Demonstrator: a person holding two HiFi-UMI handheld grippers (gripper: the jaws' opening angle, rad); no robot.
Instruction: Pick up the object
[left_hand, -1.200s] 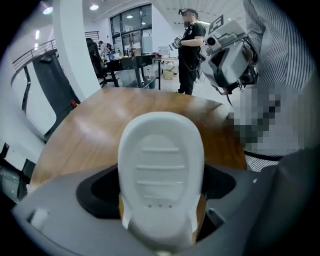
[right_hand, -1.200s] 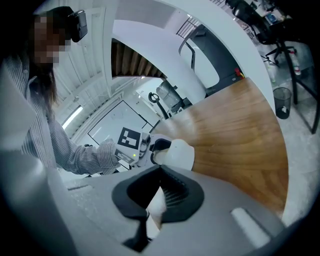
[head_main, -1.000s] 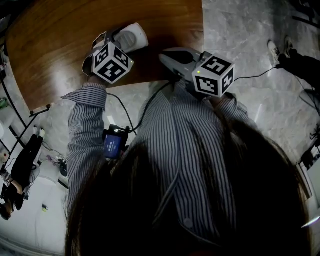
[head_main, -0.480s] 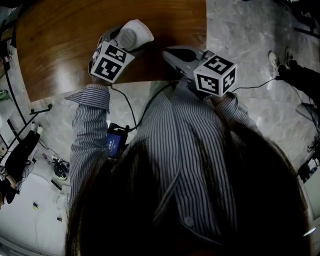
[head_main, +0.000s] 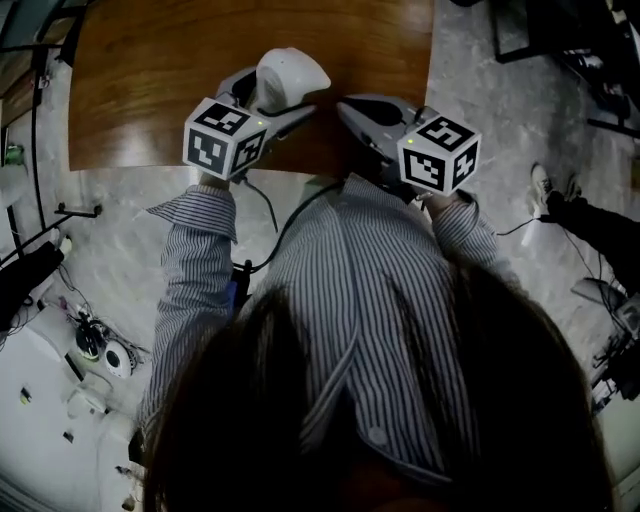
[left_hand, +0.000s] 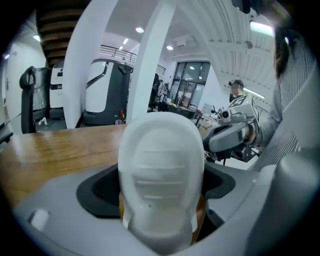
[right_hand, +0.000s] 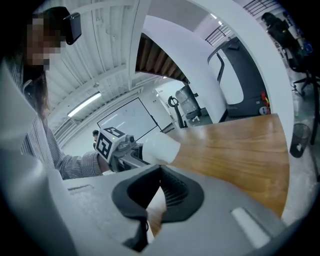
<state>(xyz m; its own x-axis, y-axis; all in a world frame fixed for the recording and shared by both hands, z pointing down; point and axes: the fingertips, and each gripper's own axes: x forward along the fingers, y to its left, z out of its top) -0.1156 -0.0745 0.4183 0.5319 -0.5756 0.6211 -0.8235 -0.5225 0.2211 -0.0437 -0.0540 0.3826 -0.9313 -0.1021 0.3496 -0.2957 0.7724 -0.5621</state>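
Note:
A smooth white rounded object (head_main: 290, 78) sits at the tip of my left gripper (head_main: 283, 98), over the brown wooden table (head_main: 150, 90) near its front edge. In the left gripper view the white object (left_hand: 162, 170) fills the space between the jaws, which are shut on it. The right gripper view shows the same white object (right_hand: 161, 147) off the table in my left gripper (right_hand: 142, 155). My right gripper (head_main: 350, 108) hovers just right of it, its dark ribbed jaws (right_hand: 157, 192) together with nothing between them.
The table's front edge (head_main: 150, 165) runs just ahead of the person's sleeves. Marble floor (head_main: 500, 90) lies to the right, with another person's shoe (head_main: 543, 185) on it. Cables and dark gear (head_main: 40, 270) clutter the floor at left.
My left gripper has lifted and swung forward and right with the white object, ending closer to the right gripper. The right gripper has barely moved.

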